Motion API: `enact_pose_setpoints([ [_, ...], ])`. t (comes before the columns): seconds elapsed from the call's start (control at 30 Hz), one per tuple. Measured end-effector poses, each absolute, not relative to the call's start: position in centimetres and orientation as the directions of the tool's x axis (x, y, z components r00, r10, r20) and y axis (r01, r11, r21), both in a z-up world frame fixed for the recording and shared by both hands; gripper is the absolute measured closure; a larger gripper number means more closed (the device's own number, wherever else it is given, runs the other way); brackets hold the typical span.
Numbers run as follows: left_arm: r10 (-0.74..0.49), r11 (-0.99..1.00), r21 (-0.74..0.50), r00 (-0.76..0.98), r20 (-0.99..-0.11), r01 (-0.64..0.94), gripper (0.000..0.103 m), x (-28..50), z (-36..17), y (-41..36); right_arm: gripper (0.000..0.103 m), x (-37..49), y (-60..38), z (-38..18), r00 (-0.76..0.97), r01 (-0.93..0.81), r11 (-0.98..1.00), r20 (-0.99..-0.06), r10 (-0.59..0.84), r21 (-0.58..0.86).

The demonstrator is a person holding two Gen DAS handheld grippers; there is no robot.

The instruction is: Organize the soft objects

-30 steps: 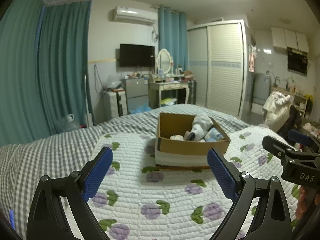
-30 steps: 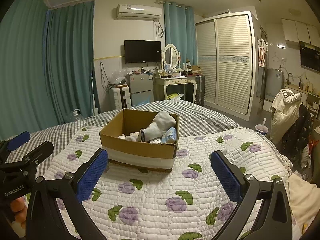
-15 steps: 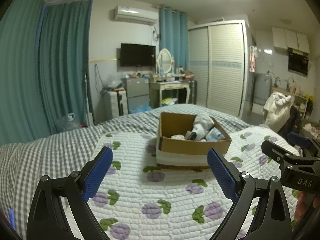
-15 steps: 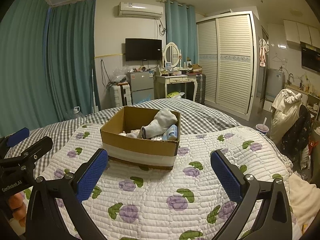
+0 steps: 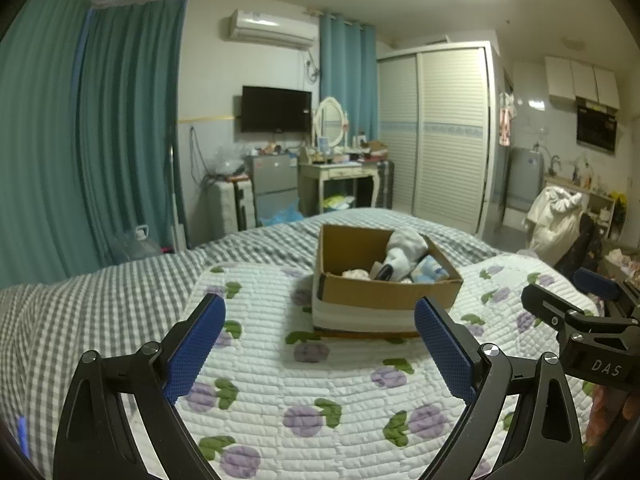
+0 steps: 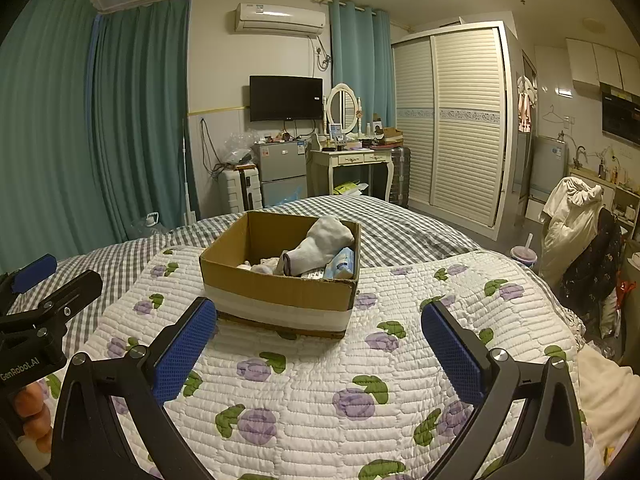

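A bedroom with teal curtains [image 6: 132, 120], a wall television [image 6: 286, 98] and a louvred wardrobe [image 6: 452, 120] lies behind a bed [image 5: 100, 300] covered in grey-and-white check, with a white quilt [image 6: 320, 380] printed with purple flowers spread on top. One open cardboard box [image 6: 280, 286] sits on the quilt, brown with a white band around its lower part; in the left wrist view it appears as the same box [image 5: 384, 298], ahead and a little to the right.

Inside the box, one white sock [image 6: 316, 250] with a dark cuff leans up against the right wall and rises above the rim. Beside it is one pale blue soft pack [image 6: 340, 264], pressed into the near right corner. A small heap of cream fabric [image 6: 260, 266] lies low toward the middle; how many pieces it holds cannot be told, and the box's near wall hides whatever lies on the floor in front.

Two tools are in view, both hovering over the quilt short of the box. The left tool [image 5: 320, 328] has its blue-padded fingers spread wide with nothing between them, and the right tool [image 6: 320, 332] is likewise spread and empty. Each shows at the edge of the other's view, cut off by the frame.
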State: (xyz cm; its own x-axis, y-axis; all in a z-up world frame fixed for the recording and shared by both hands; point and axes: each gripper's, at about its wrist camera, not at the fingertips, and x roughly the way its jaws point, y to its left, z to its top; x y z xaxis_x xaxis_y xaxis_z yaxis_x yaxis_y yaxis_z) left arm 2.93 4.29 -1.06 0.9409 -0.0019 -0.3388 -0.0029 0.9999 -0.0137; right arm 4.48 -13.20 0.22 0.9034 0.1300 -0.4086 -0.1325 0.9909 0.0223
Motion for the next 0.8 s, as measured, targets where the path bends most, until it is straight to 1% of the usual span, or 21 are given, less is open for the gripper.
enact_pose_setpoints([
  [0.8, 0.012, 1.000, -0.014, 0.942, -0.334, -0.017, 0.006, 2.67, -0.70, 4.31, 0.000, 4.59, -12.88, -0.34, 0.897, -0.127, 0.991, -0.423, 0.128, 0.029],
])
